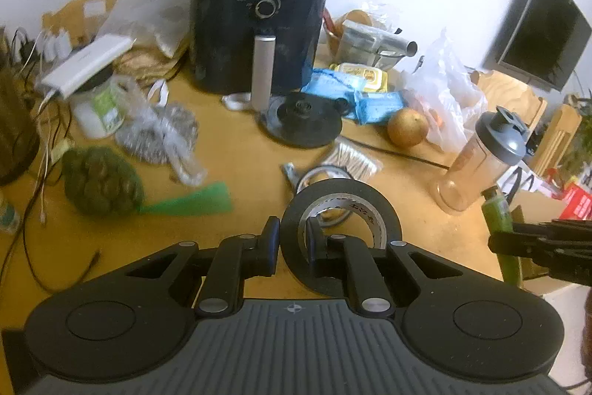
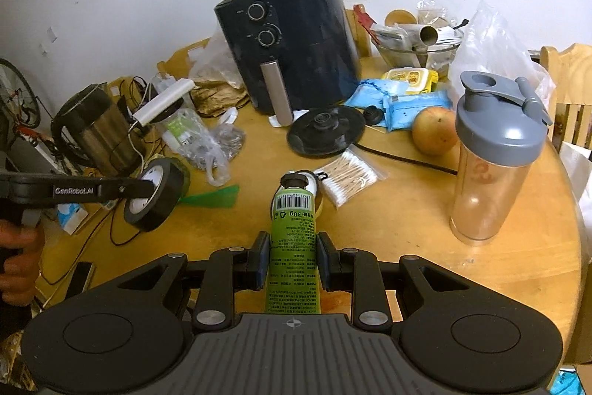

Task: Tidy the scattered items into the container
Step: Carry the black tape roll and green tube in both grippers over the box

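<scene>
Nearest my left gripper (image 1: 290, 247): a black tape roll (image 1: 340, 210), one finger outside the rim and one through the core, clamped on the wall of the ring. That hold suits a hoop; the flat rubbery band gives the pads something to bite, and the pale inner liner shows printed characters. From the right view the roll hangs clear of the table (image 2: 407, 210), lifted, left of centre.

Right gripper (image 2: 290, 261) is closed across a green tube (image 2: 294, 247), soft-walled, matte label with barcode and fine print, black cap pointing away. Gripped mid-body, probably so it does not squirm out at either end.

No container for the tidying shows in either view; I cannot say where these two go.

Far centre, black air fryer (image 1: 259, 24), glossy, two dials, brushed metal handle. Right, a clear shaker bottle (image 2: 492, 158) with grey lid, upright. Between them an apple (image 2: 434, 130), a bag of cotton swabs (image 2: 347, 180), a round black kettle base (image 2: 325, 130). Wood tabletop, worn, lightly scuffed.
</scene>
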